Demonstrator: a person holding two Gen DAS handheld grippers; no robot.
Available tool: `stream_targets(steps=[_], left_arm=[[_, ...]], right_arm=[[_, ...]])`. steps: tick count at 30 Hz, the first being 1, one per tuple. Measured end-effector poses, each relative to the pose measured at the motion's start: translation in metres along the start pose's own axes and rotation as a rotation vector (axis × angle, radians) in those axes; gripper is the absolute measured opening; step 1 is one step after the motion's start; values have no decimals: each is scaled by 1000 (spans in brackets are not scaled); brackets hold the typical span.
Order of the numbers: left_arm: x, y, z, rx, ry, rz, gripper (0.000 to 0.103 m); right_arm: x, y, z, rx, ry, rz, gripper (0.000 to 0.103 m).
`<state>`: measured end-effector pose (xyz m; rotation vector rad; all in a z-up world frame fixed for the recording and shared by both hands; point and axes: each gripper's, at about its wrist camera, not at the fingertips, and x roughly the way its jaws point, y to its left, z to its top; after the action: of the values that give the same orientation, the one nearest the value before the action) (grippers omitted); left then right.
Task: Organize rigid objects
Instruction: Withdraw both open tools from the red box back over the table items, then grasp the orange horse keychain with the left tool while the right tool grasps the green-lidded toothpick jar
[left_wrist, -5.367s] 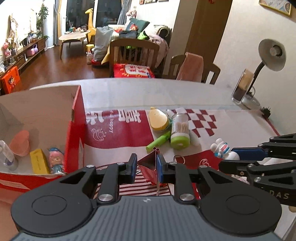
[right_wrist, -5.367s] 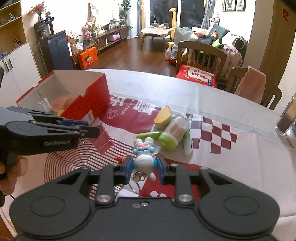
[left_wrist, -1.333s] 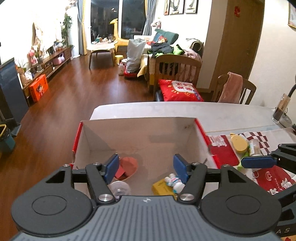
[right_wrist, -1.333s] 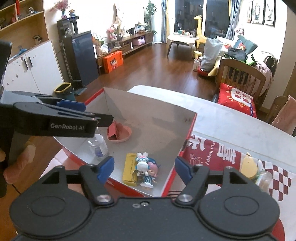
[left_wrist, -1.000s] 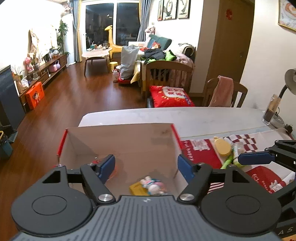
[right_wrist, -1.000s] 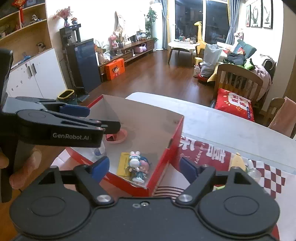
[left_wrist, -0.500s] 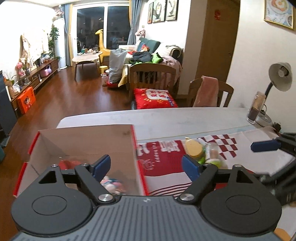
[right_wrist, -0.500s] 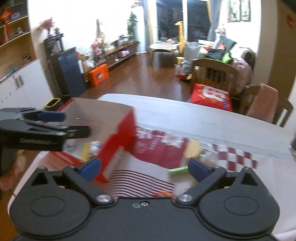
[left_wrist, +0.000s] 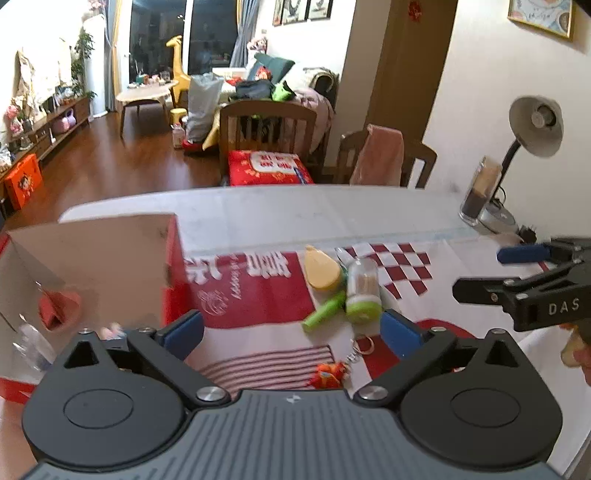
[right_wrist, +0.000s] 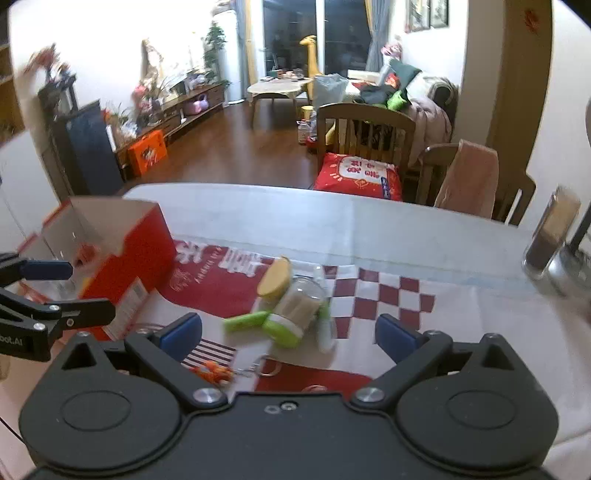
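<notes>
Red box (left_wrist: 173, 291) on desk (left_wrist: 258, 210), left of both claws. Left claw (left_wrist: 291, 332): opening wide, empty. Right claw (right_wrist: 288, 332): wide, empty. Jar (right_wrist: 295, 314), green tube (right_wrist: 245, 320), yellow lid (right_wrist: 273, 282) just ahead; orange keychain (right_wrist: 214, 371) nearest.

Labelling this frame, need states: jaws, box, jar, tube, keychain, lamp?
left gripper: jaws opening, nothing between them.
right gripper: jaws wide open, empty.
red box: top open, upright, items inside.
toothpick jar: lying on its side, lid on.
green tube: lying flat on the cloth.
orange keychain: lying loose on the cloth.
desk lamp: appears unlit.
</notes>
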<state>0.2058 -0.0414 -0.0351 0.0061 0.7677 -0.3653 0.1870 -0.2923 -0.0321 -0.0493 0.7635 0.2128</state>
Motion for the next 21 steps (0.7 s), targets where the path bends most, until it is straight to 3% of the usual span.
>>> stream_targets(steps=[15, 21], left_arm=[[65, -57, -41, 125, 51, 15, 102], [90, -62, -52, 148, 93, 68, 102]], right_arm=[[55, -21, -9, -21, 70, 6, 101], [83, -21, -7, 6, 115, 17, 99]])
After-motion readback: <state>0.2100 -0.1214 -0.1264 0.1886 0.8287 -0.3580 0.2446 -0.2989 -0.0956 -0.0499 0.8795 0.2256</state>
